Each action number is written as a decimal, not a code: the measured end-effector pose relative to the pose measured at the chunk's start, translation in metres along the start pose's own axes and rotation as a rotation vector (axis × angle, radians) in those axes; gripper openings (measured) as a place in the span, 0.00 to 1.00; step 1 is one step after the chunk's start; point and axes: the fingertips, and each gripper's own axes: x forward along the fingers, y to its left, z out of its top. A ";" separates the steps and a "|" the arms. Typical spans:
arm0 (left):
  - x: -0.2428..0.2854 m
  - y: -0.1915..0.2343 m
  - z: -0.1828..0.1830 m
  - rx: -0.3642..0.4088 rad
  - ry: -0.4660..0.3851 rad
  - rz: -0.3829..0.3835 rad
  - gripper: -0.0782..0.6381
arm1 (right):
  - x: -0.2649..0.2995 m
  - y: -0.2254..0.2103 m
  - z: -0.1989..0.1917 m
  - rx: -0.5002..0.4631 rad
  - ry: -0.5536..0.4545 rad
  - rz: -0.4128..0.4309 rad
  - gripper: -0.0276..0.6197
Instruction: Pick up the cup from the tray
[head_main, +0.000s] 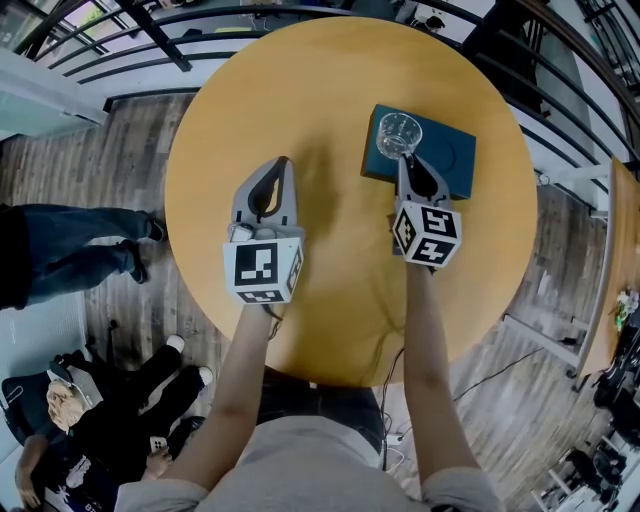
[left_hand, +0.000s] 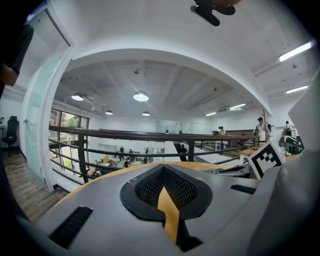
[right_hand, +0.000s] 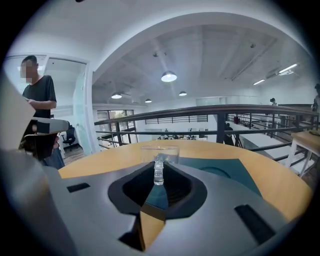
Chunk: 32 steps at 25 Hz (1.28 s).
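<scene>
**Glass cup (head_main: 399, 134), clear and round, clamped in my right jaws**

My right gripper (head_main: 404, 158) has its jaws drawn narrow, pinching the cup's near wall. The cup is at the near-left corner of the dark teal square tray (head_main: 450, 150) on the round yellow wooden tabletop (head_main: 330, 300). My left gripper (head_main: 283, 162) hangs over the bare tabletop well apart from the tray, with its jaws together and nothing between them.

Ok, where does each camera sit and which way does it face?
Head view: on the person's head, steeply down at table, tray, cup; forearms, left gripper, right gripper show.
Left gripper view: on the left gripper, facing along its shut jaws towards a railing.
Right gripper view: on the right gripper, facing along jaws pinching the cup's wall.
Shared: head and right gripper views show cup and tray.
</scene>
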 end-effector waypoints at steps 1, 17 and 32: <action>0.000 0.000 0.000 -0.001 0.000 0.000 0.12 | -0.001 0.000 0.001 0.006 -0.004 0.001 0.12; -0.009 -0.003 0.010 -0.004 -0.024 0.006 0.12 | -0.037 0.008 0.036 0.062 -0.109 0.034 0.12; -0.033 -0.004 0.013 -0.010 -0.039 0.006 0.12 | -0.073 0.064 0.012 0.073 -0.089 0.116 0.12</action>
